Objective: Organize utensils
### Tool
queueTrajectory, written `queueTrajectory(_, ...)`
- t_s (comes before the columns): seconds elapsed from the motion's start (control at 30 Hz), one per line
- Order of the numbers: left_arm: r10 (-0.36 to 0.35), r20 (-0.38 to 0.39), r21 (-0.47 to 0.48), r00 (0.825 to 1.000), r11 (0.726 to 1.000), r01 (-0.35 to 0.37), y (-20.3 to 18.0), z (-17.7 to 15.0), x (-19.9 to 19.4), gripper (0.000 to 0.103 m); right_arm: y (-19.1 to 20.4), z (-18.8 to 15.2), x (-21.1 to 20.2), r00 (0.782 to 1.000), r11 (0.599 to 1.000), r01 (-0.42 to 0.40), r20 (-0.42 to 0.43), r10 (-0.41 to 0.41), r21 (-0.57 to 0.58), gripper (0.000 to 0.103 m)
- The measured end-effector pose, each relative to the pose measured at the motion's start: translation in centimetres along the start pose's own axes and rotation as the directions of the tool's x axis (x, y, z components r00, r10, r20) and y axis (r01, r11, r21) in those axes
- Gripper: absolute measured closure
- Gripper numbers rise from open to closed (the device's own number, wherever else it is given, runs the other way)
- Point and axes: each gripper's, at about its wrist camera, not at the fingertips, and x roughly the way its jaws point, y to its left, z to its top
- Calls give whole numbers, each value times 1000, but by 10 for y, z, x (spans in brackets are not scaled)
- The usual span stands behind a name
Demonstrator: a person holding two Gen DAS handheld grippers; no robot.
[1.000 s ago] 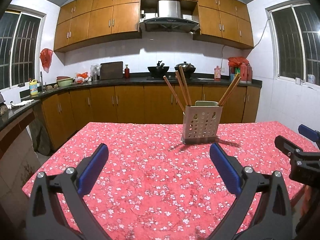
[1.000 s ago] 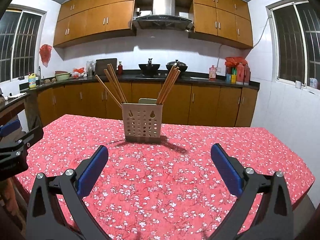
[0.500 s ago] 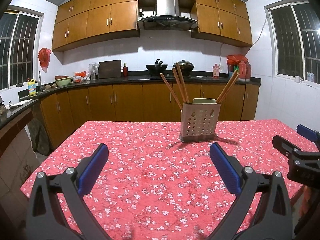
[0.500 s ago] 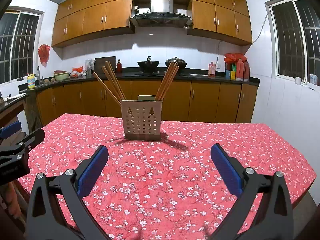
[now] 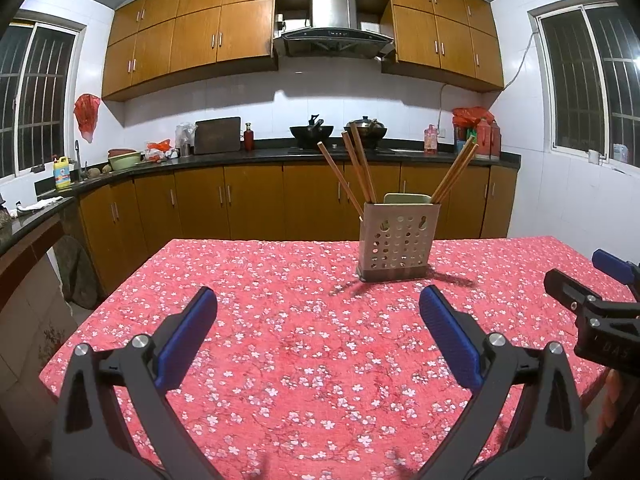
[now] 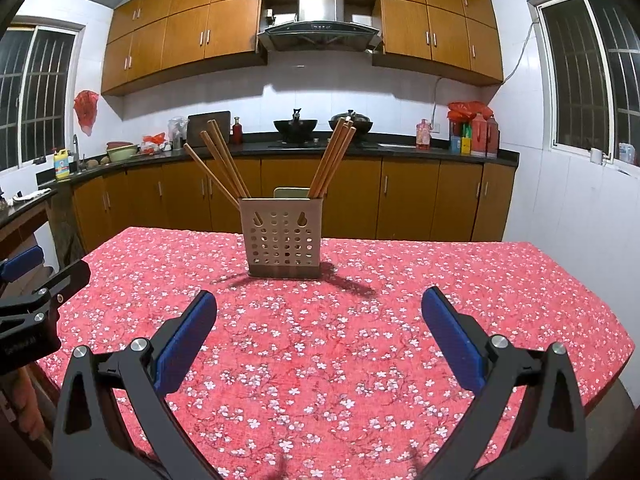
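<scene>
One perforated metal utensil holder point(image 5: 398, 240) stands upright on the bench point(image 5: 280, 344), which has a red cloth with little white flowers. The holder sits toward the far edge of the bench, about halfway along it. Wooden chopsticks point(image 5: 362, 168) stick up out of the holder in two bunches. In the left wrist view three lean to the left and two point(image 5: 456, 170) lean to the right; in the right wrist view the right bunch looks like four or five, too close together to count. A pale green flat thing point(image 5: 407, 198) peeks up behind the holder's top edge. There are two grippers. The left gripper point(image 5: 318, 316) hangs over the near edge of the bench with its two blue fingers point(image 5: 188, 336) spread wide and nothing between them. The right gripper point(image 6: 320, 316) hangs over the near edge too, its two blue fingers point(image 6: 450, 338) spread wide and holding nothing. Each gripper shows at the side of the other's view. Nothing stands between the grippers and the holder. Behind the bench are brown cabinets point(image 5: 256, 200), two black pots point(image 5: 312, 131) on the stove, a range hood point(image 5: 332, 26), and one window point(image 5: 592, 88) on each side wall.
</scene>
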Motion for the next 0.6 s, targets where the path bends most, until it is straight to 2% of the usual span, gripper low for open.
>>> queueTrajectory(0.6, -8, -14, -8, 1000, 1000, 8, -2, -1, 5, 4, 3, -3, 3, 1000, 1000, -4, -9, 4, 4, 2)
